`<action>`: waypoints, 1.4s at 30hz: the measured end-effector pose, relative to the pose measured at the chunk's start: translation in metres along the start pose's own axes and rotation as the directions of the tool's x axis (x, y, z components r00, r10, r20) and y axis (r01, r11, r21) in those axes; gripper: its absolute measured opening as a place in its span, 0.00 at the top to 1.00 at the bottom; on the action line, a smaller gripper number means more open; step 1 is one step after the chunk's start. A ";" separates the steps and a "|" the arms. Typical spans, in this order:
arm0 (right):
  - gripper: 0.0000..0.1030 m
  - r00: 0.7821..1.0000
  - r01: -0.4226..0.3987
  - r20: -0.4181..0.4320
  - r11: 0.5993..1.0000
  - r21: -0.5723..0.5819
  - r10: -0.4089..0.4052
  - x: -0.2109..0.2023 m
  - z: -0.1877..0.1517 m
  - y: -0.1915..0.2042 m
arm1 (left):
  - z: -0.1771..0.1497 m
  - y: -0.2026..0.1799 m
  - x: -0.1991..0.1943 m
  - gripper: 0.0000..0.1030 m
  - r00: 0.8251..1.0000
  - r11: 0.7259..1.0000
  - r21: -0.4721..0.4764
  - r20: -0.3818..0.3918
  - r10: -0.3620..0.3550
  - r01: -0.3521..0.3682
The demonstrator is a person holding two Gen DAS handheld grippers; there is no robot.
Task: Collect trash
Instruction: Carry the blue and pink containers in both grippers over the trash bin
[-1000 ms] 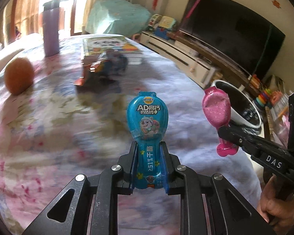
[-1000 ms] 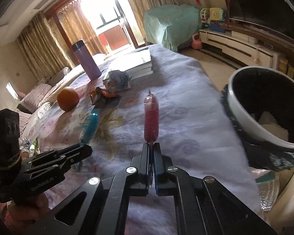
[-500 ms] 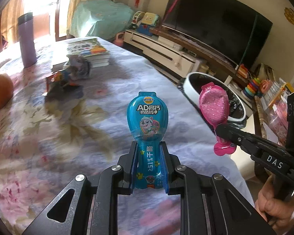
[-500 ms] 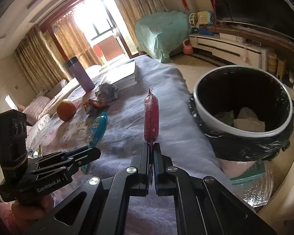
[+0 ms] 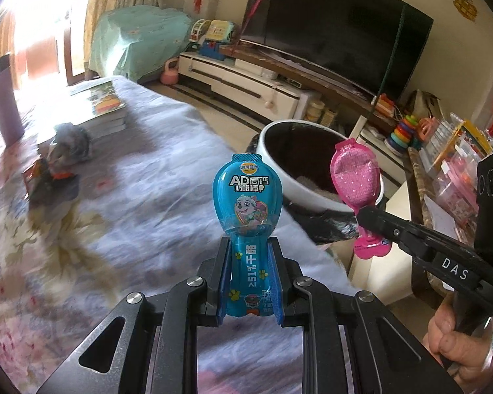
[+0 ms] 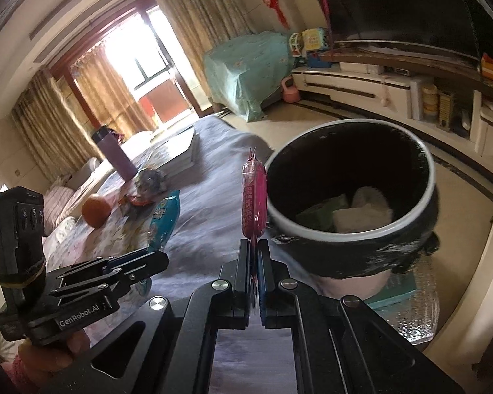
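Beside bin point(image 6: 348, 229): left gripper point(image 5: 249, 282) pinched blue wrapper point(image 5: 248, 197); right gripper point(image 6: 253, 279) clamped pink wrapper point(image 6: 253, 203).

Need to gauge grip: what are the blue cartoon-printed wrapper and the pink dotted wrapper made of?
Blue cartoon-printed wrapper: thin glossy plastic film, judging by its sheen and sealed edge. Pink dotted wrapper: likely similar film, shiny and partly see-through, edge-on in the right wrist view.

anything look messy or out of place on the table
Yes. A crumpled grey wrapper and a torn orange-red packet lie loose on the tablecloth by the book stack, still uncollected. The bin already holds wads of paper.
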State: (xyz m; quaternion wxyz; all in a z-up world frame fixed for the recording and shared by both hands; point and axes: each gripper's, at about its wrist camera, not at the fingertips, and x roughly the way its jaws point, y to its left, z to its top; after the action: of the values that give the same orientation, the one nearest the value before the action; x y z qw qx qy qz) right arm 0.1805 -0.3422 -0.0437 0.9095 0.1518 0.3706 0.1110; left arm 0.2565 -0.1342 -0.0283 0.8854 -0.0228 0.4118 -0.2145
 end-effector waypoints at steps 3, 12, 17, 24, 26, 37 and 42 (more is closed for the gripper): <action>0.97 1.000 0.013 0.010 1.000 0.019 -0.013 -0.004 0.003 -0.011 | 0.004 -0.008 0.005 0.81 1.000 1.000 0.015 -0.001 -0.005 0.005; 0.97 0.999 0.041 0.029 0.997 0.062 -0.043 -0.008 0.014 -0.037 | 0.020 -0.027 0.026 0.81 1.000 0.998 0.056 -0.012 -0.022 0.022; 0.97 0.998 0.052 0.037 0.996 0.073 -0.055 -0.009 0.018 -0.047 | 0.028 -0.038 0.036 0.81 1.000 0.997 0.075 -0.018 -0.026 0.027; 0.97 0.997 0.061 0.035 0.994 0.086 -0.064 -0.006 0.023 -0.059 | 0.040 -0.046 0.047 0.81 0.999 0.995 0.094 -0.022 -0.026 0.028; 0.97 0.997 0.061 0.032 0.994 0.089 -0.065 -0.005 0.025 -0.061 | 0.044 -0.049 0.051 0.81 0.999 0.995 0.099 -0.023 -0.026 0.029; 0.97 0.997 0.076 0.027 0.993 0.089 -0.079 0.002 0.042 -0.072 | 0.062 -0.061 0.075 0.81 0.999 0.992 0.126 -0.034 -0.017 0.021; 0.97 0.996 0.086 0.013 0.992 0.090 -0.088 0.009 0.049 -0.075 | 0.072 -0.065 0.085 0.81 0.999 0.991 0.131 -0.038 -0.014 0.018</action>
State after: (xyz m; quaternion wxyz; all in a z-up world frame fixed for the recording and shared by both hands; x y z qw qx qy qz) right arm 0.2276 -0.4188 -0.0430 0.9089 0.1770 0.3739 0.0532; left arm 0.3341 -0.2365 -0.0278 0.8755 0.0360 0.4128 -0.2485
